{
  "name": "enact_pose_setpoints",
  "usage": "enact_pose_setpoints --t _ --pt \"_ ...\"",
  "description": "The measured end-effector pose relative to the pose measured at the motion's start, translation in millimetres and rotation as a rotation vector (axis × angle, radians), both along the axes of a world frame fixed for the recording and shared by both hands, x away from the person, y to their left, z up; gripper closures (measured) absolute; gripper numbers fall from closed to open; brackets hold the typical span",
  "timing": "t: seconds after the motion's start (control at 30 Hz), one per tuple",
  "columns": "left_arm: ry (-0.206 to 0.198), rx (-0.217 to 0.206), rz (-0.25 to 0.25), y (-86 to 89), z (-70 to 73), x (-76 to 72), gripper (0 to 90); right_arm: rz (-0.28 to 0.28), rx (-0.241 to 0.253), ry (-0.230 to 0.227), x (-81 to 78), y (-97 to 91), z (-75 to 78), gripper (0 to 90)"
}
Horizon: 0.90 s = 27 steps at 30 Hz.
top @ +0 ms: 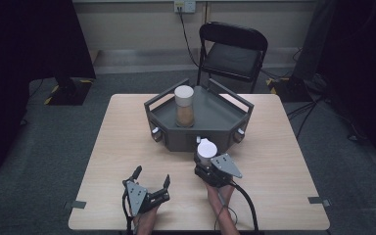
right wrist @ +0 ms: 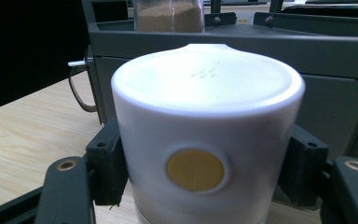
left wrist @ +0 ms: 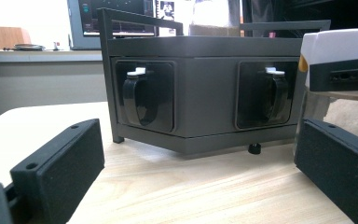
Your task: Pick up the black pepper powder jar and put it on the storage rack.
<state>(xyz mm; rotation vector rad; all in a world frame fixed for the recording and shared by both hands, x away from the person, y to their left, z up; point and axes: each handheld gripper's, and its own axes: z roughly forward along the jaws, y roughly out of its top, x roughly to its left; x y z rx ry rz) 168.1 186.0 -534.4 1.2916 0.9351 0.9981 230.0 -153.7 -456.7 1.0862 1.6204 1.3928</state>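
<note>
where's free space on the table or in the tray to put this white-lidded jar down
Bare wood lies left and right of the grey tray. Inside it, the floor right of the brown-filled jar is free. The front strip is crowded: the right claw grips the white-lidded jar, the left claw alongside.

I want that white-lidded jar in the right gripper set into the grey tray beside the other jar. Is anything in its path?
The tray's front wall stands between the held jar and the tray floor, so the right gripper must likely lift it over. The other jar stands left of centre; the floor to its right looks free.
</note>
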Motion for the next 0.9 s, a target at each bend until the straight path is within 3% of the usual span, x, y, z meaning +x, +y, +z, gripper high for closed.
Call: enact_pose_setpoints --t 0.3,0.5,0.9 --pt "0.000 0.000 0.000 -0.1 0.0 0.0 0.7 0.019 -0.001 -0.020 -4.1 -2.4 7.2 30.5" --pt "0.000 0.000 0.000 0.0 0.0 0.0 0.7 0.025 0.023 -0.010 -4.6 -6.4 12.5 30.5" --pt "0.000 0.000 0.002 -0.3 0.1 -0.1 0.7 0.051 0.002 -0.019 -6.7 -11.9 32.3 30.4"
